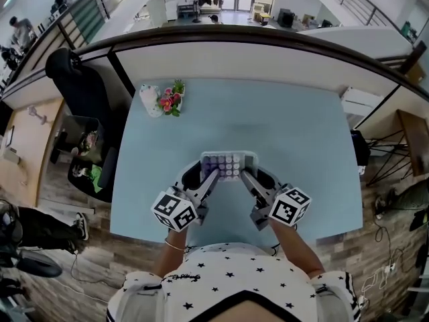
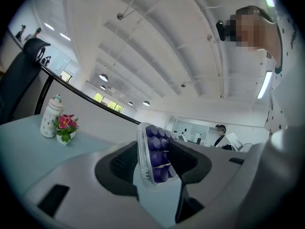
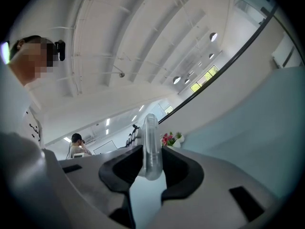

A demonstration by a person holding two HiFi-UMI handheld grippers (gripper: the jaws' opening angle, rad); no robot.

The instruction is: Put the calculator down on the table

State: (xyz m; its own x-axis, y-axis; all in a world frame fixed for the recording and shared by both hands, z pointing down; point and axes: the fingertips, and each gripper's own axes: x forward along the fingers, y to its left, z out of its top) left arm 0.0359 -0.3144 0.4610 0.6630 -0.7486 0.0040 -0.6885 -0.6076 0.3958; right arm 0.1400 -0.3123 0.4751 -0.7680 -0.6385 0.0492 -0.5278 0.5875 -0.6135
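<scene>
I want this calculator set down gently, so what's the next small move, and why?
Probably lower both hands together until the calculator lies flat on the table, and only then open the jaws. The left gripper and right gripper each clamp one side edge, and it seems to hang just above the surface.

The calculator (image 1: 230, 164) has a clear, glossy plastic shell, smooth and see-through at the rim, around rounded purple keys with a soft sheen. The pale blue table (image 1: 281, 119) looks smooth and matt. The left gripper (image 1: 208, 178) and right gripper (image 1: 251, 180) are smooth, matt grey plastic, with black, finely textured pads (image 2: 125, 163). The brown floor (image 1: 100, 260) is wood planking. The person's white star-printed top (image 1: 228, 274) is soft cloth. The small white bottle (image 1: 150, 100) looks glazed.
</scene>
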